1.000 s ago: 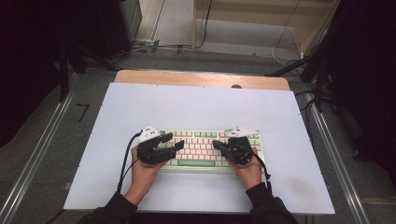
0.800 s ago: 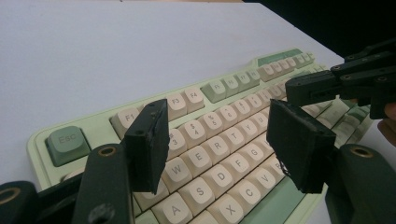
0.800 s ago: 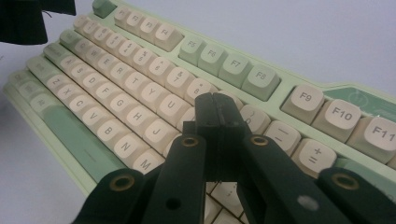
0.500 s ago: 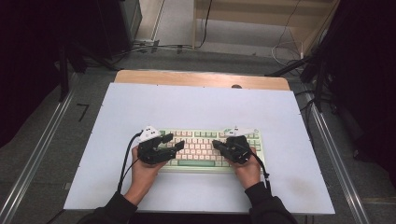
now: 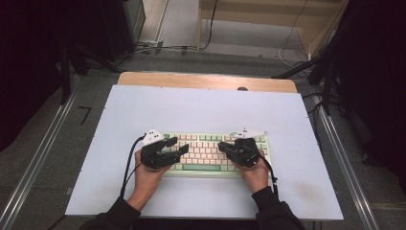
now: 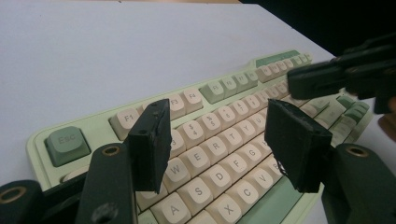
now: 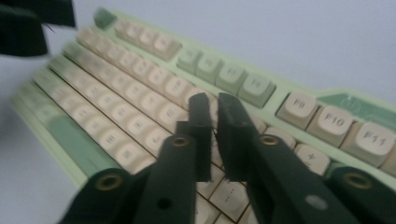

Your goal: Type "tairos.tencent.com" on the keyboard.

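Observation:
A pale green keyboard (image 5: 203,149) with cream keys lies on the white mat, near the person's side. My left gripper (image 5: 179,145) hovers over its left end, above the letter keys (image 6: 205,119). Its jaws (image 6: 222,140) stand wide open with nothing between them. My right gripper (image 5: 224,146) hangs over the right half of the keyboard (image 7: 140,107). Its jaws (image 7: 215,121) have just been opening and now show a narrow gap that holds nothing. Each gripper also shows in the other's view: the right (image 6: 327,74), the left (image 7: 28,23).
The white mat (image 5: 201,110) covers a wooden table (image 5: 206,81) and stretches bare beyond the keyboard. Metal rails (image 5: 43,158) run along both sides. Cables (image 5: 158,48) lie on the floor behind. A black cable (image 5: 129,165) trails from the left gripper.
Both hands keep their places over the keyboard; the right gripper has shifted only slightly.

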